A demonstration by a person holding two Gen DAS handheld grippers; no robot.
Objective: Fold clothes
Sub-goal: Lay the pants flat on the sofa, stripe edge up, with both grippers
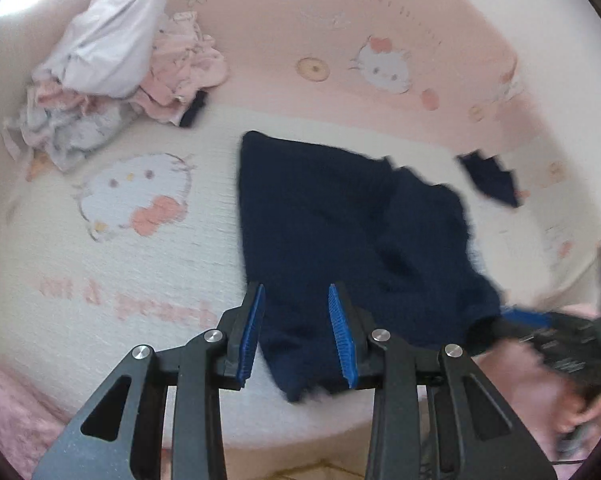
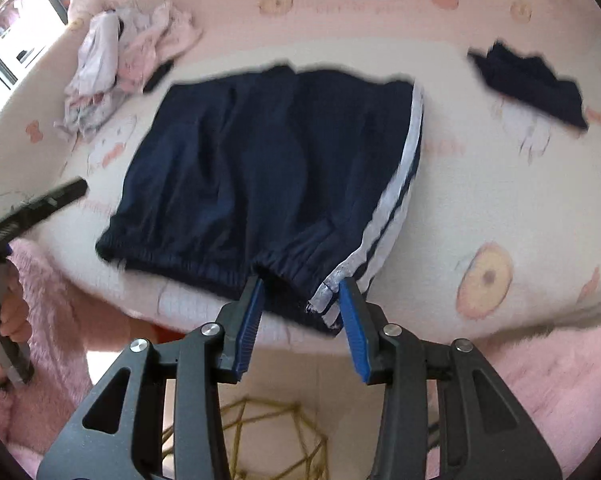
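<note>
Folded navy track trousers [image 1: 340,220] lie flat on the cartoon-cat bed sheet [image 1: 380,40]. In the right wrist view the trousers [image 2: 260,160] show white side stripes [image 2: 396,192] and a gathered elastic edge nearest me. My left gripper [image 1: 296,292] stands open over the near edge, cloth lying between its blue pads, which do not press it. My right gripper [image 2: 300,284] is open too, straddling the elastic edge by the stripes, pads apart from the cloth. The other gripper's fingers [image 2: 60,194] reach in from the left.
A heap of pale pink and white clothes [image 1: 112,72] [image 2: 120,64] sits at the far left. A small folded navy item [image 1: 492,180] [image 2: 536,88] lies at the far right. Fluffy pink fabric [image 2: 560,380] borders the near bed edge, with floor [image 2: 300,380] below.
</note>
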